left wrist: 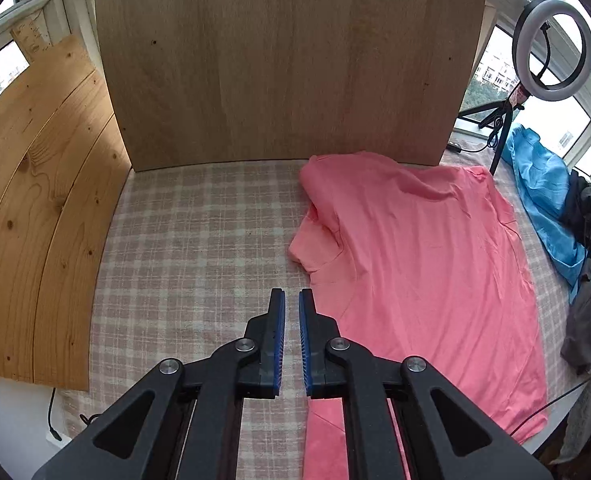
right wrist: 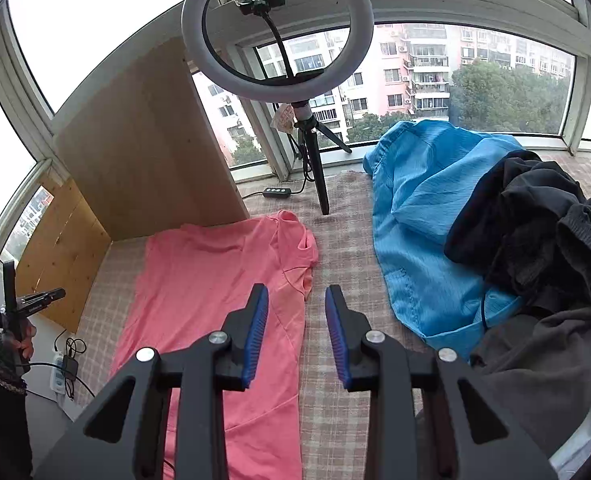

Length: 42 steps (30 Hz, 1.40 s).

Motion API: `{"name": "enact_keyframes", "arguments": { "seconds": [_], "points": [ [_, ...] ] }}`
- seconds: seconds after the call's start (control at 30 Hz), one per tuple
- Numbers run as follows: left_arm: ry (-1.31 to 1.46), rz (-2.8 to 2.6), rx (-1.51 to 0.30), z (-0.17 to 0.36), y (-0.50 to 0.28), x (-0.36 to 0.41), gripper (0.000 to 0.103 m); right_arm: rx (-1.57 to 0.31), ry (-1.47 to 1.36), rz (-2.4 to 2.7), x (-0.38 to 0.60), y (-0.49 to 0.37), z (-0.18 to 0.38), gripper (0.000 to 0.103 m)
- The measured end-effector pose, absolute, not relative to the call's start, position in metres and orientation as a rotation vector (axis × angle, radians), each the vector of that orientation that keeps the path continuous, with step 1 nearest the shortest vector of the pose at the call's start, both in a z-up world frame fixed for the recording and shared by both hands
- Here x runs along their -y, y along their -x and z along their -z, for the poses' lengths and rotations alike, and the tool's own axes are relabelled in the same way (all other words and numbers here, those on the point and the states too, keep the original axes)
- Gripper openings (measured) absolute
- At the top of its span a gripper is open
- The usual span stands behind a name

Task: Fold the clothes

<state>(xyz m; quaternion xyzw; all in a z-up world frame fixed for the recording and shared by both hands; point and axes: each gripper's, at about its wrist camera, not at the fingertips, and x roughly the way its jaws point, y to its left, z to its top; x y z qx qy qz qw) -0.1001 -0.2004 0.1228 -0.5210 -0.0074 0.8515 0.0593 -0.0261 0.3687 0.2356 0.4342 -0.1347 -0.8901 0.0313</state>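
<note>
A pink T-shirt [left wrist: 423, 256] lies spread on the checked tablecloth [left wrist: 199, 248], its left sleeve folded in over the body. It also shows in the right wrist view [right wrist: 215, 280]. My left gripper [left wrist: 291, 300] hovers over the cloth just left of the shirt's edge, jaws a narrow gap apart and empty. My right gripper [right wrist: 296, 296] hovers above the shirt's right edge near the sleeve, jaws open and empty.
A blue garment [right wrist: 427, 216], a black one [right wrist: 535, 232] and a grey one [right wrist: 543, 360] are piled at the right. A ring light on a tripod [right wrist: 311, 152] stands at the back. Wooden boards [left wrist: 279, 64] wall the back and left [left wrist: 35, 208].
</note>
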Motion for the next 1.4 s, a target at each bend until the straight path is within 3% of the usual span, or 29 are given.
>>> {"name": "enact_keyframes", "arguments": {
  "seconds": [0.1,0.3,0.53,0.7,0.83,0.93,1.03,1.1,1.13,1.17,1.27,1.33,1.4],
  "points": [
    [1.648,-2.548,-0.009,-0.088,0.13,0.193,0.008,0.407,-1.432,2.688,-0.369,0.076,-0.185,0.029],
    [1.742,-2.48,-0.012,-0.028,0.181,0.189,0.017,0.525,-1.585,2.546,-0.366,0.16,-0.093,0.029],
    [1.792,-2.421,0.002,0.011,0.207,0.192,0.018,0.517,-1.689,2.495,-0.353,0.205,-0.041,0.029],
    [1.759,-2.407,0.029,0.011,0.203,0.189,0.019,0.408,-1.717,2.492,-0.34,0.21,-0.036,0.029],
    [1.756,-2.391,0.018,0.01,0.197,0.182,0.019,0.434,-1.711,2.488,-0.339,0.212,-0.038,0.029],
    [1.755,-2.387,0.019,0.01,0.193,0.179,0.03,0.444,-1.715,2.476,-0.339,0.213,-0.037,0.029],
    [1.751,-2.423,0.011,0.009,0.19,0.177,0.032,0.413,-1.73,2.471,-0.336,0.213,-0.035,0.029],
    [1.745,-2.433,-0.008,0.009,0.188,0.173,0.029,0.412,-1.733,2.47,-0.335,0.212,-0.034,0.029],
    [1.731,-2.439,-0.044,0.01,0.187,0.163,0.01,0.412,-1.733,2.471,-0.335,0.212,-0.034,0.029],
    [1.719,-2.444,-0.074,0.011,0.187,0.155,0.003,0.408,-1.731,2.474,-0.335,0.212,-0.034,0.029],
    [1.691,-2.497,-0.064,0.002,0.178,0.152,0.002,0.365,-1.729,2.483,-0.331,0.211,-0.035,0.028],
    [1.644,-2.675,-0.067,-0.017,0.166,0.163,0.002,0.32,-1.73,2.484,-0.327,0.211,-0.036,0.006],
    [1.634,-2.86,-0.033,-0.032,0.152,0.181,0.004,0.267,-1.722,2.541,-0.326,0.207,-0.04,0.006]
  ]
}}
